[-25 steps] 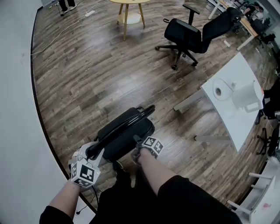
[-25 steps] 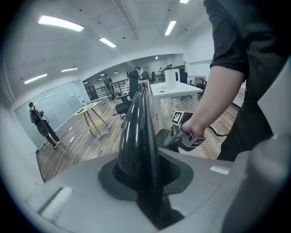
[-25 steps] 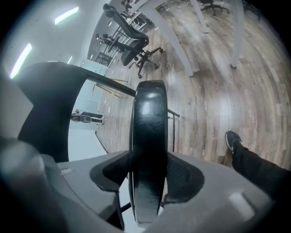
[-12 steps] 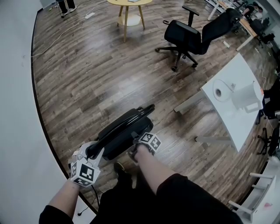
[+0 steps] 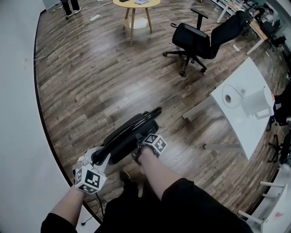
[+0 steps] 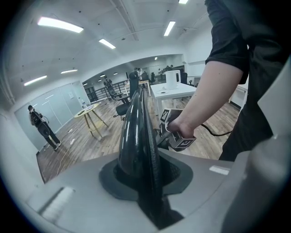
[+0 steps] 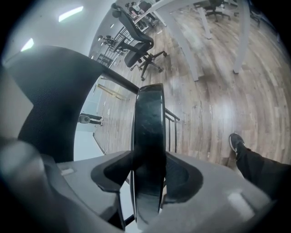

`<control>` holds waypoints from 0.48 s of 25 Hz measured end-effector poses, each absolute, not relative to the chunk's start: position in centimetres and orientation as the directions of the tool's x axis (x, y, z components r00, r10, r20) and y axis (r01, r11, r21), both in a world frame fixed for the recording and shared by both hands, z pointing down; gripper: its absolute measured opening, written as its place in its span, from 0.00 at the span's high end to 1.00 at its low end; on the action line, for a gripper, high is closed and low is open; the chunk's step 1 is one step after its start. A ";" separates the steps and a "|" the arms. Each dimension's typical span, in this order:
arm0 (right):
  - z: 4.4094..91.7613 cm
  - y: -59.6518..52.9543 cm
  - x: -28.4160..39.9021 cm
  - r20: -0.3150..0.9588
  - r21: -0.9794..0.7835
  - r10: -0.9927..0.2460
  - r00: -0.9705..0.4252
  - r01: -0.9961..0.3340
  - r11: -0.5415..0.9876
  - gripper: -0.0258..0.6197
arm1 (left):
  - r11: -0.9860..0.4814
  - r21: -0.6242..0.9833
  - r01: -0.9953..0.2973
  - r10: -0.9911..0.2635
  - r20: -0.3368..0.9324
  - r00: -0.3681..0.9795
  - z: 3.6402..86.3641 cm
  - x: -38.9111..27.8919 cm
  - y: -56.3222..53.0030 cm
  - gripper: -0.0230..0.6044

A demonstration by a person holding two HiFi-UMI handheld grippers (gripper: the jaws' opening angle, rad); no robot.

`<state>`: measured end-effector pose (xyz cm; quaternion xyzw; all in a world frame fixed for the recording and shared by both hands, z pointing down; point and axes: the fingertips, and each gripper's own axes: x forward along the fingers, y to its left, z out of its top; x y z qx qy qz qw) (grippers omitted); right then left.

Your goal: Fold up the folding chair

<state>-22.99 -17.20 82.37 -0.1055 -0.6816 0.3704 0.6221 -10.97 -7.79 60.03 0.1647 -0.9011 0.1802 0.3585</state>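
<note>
The black folding chair [image 5: 129, 132] stands on the wood floor just in front of me, its seat drawn close against the back. My left gripper [image 5: 96, 157] is shut on the chair's top edge at the near left end. In the left gripper view that glossy black edge [image 6: 136, 123] runs straight out from between the jaws of my left gripper [image 6: 143, 168]. My right gripper [image 5: 138, 148] is shut on the seat's edge on the chair's right side. The right gripper view shows a black bar [image 7: 148, 118] clamped in my right gripper [image 7: 148, 177].
A white wall [image 5: 18, 113] curves close on the left. A black office chair [image 5: 200, 38] and a round wooden table [image 5: 136, 4] stand farther off. A white desk [image 5: 245, 104] with a paper roll [image 5: 228, 97] is at right. My shoe [image 5: 126, 175] is under the chair.
The right gripper has carried the seat edge up and toward the chair's back, so the chair looks narrower and flatter. The left gripper has kept its place on the top edge.
</note>
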 end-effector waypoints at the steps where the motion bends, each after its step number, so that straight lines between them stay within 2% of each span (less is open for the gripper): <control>1: 82.3 -17.0 -23.2 0.772 -0.634 0.603 -0.201 -0.315 0.706 0.65 | 0.880 -0.207 -0.427 -0.169 0.705 -0.689 60.0 -11.0 -7.8 0.85; 12: 81.3 -14.3 -25.4 0.780 -0.626 0.583 -0.228 -0.293 0.723 0.66 | 0.872 -0.224 -0.435 -0.171 0.693 -0.700 59.9 -11.7 -7.9 0.87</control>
